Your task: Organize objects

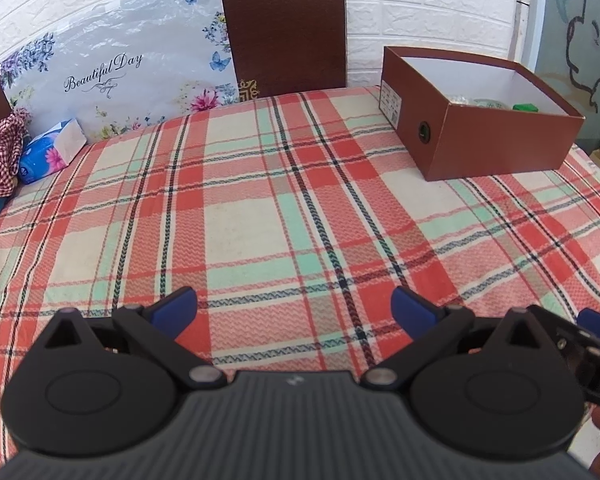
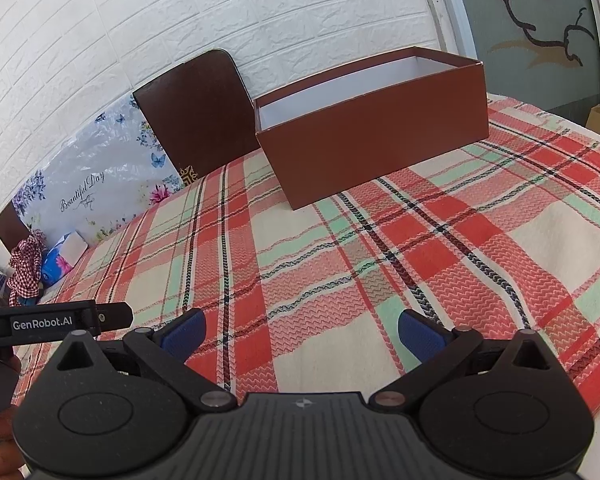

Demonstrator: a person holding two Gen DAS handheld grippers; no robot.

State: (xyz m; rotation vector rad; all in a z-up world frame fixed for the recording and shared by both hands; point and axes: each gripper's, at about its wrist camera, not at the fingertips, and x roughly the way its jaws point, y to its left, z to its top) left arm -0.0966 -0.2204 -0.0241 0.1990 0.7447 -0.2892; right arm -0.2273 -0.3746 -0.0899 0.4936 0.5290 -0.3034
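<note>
**Both grippers empty above the plaid cloth**

White brick wall backs a table under a plaid tablecloth (image 1: 260, 200). From my left wrist view, the brown box (image 1: 492, 148) sits at two o'clock, lid off, with a green item (image 1: 525, 107) and some paler things I can't make out inside. My left gripper (image 1: 294, 308) is spread wide, holding nothing. My right gripper (image 2: 302, 334) likewise gapes empty, the box at twelve o'clock. A tissue pack (image 1: 52, 152) lies at ten o'clock beside a checked cloth (image 1: 0, 160).

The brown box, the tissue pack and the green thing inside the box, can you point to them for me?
brown box (image 1: 496, 142): left wrist view, on its long front wall.
tissue pack (image 1: 46, 156): left wrist view, on its blue flowered side.
green thing (image 1: 525, 107): left wrist view, on the top that peeks over the box wall.
</note>
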